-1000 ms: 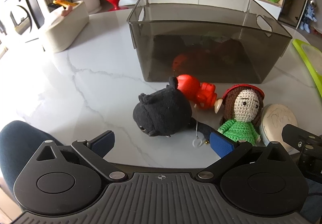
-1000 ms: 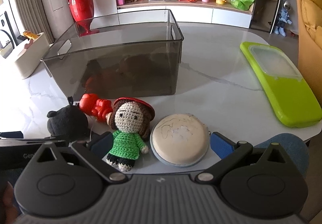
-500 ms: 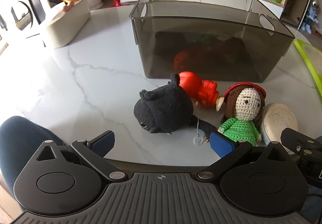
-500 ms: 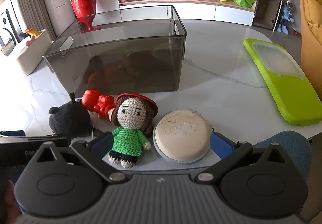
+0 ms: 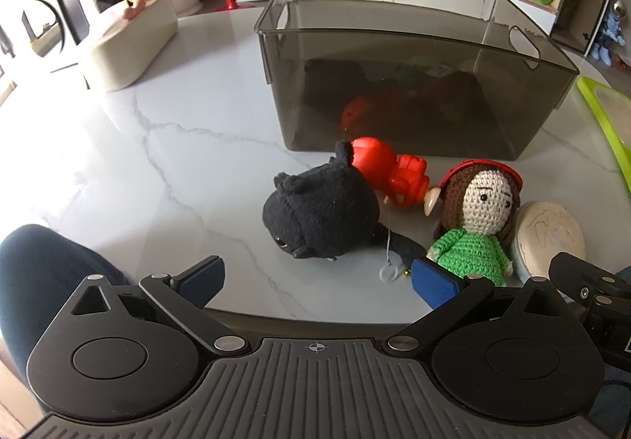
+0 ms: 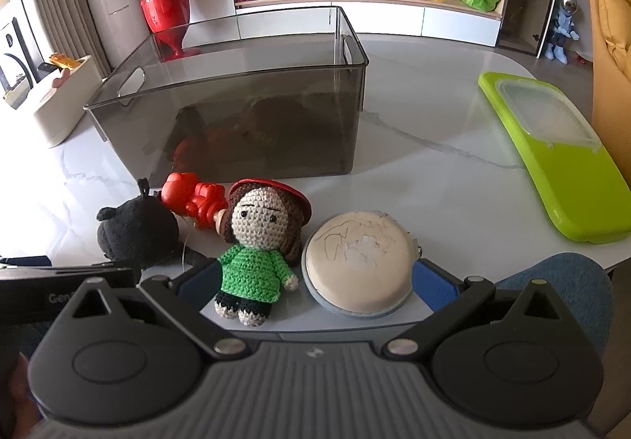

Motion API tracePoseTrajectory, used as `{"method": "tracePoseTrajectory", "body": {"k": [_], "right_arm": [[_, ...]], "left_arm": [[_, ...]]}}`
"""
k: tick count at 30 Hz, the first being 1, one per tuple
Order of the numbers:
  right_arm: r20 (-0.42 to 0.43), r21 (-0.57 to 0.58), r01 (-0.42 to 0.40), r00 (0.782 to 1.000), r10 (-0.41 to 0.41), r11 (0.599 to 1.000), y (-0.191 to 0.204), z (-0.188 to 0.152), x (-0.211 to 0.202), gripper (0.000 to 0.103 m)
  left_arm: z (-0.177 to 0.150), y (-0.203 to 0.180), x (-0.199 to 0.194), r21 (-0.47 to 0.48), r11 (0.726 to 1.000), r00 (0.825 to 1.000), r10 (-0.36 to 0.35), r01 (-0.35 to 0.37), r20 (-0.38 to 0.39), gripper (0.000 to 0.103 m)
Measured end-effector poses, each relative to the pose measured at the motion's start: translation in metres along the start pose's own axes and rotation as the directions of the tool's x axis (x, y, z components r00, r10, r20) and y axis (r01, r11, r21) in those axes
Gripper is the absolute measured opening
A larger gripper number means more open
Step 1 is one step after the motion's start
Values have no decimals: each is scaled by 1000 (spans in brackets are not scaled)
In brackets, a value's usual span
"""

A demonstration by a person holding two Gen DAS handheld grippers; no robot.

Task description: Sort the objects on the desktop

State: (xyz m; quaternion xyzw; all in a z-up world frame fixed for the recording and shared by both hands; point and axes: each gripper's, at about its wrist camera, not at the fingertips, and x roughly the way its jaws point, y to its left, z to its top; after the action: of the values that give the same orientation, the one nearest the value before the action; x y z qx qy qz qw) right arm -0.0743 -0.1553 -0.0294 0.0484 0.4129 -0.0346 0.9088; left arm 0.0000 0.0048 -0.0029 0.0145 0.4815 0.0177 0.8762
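Observation:
A black plush toy point(image 5: 321, 212) lies on the marble table just ahead of my open left gripper point(image 5: 315, 281). Behind it lies a red plastic toy point(image 5: 388, 172). A crocheted doll point(image 5: 473, 226) in a green jumper and a round cream case point(image 5: 550, 236) sit to the right. In the right wrist view my open right gripper point(image 6: 313, 283) stands at the table's near edge, with the doll point(image 6: 256, 253) and the cream case point(image 6: 357, 265) between its spread fingers, untouched. The black plush point(image 6: 136, 232) and red toy point(image 6: 193, 196) lie left. A smoky transparent bin point(image 5: 414, 84) point(image 6: 236, 111) behind holds dim objects.
A lime-green lid point(image 6: 552, 155) lies on the table at the right. A cream box point(image 5: 126, 40) with small items stands at the far left. A red vase point(image 6: 167, 15) and shelves of toys are beyond the table. A person's blue-clad knee point(image 5: 43, 269) shows below the table edge.
Both grippers have risen slightly and eased forward, so the toys sit a little lower and nearer in view. Nothing on the table has moved; both grippers stay open.

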Motion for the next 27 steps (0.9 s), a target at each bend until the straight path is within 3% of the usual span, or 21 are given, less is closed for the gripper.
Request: {"method": "tracePoseTrajectory", "body": {"k": [27], "right_arm": [[-17, 3, -6, 1000, 6, 1000, 0, -1, 4, 103]], "left_arm": [[-1, 0, 1, 3, 1000, 1000, -7, 7, -7, 103]]}}
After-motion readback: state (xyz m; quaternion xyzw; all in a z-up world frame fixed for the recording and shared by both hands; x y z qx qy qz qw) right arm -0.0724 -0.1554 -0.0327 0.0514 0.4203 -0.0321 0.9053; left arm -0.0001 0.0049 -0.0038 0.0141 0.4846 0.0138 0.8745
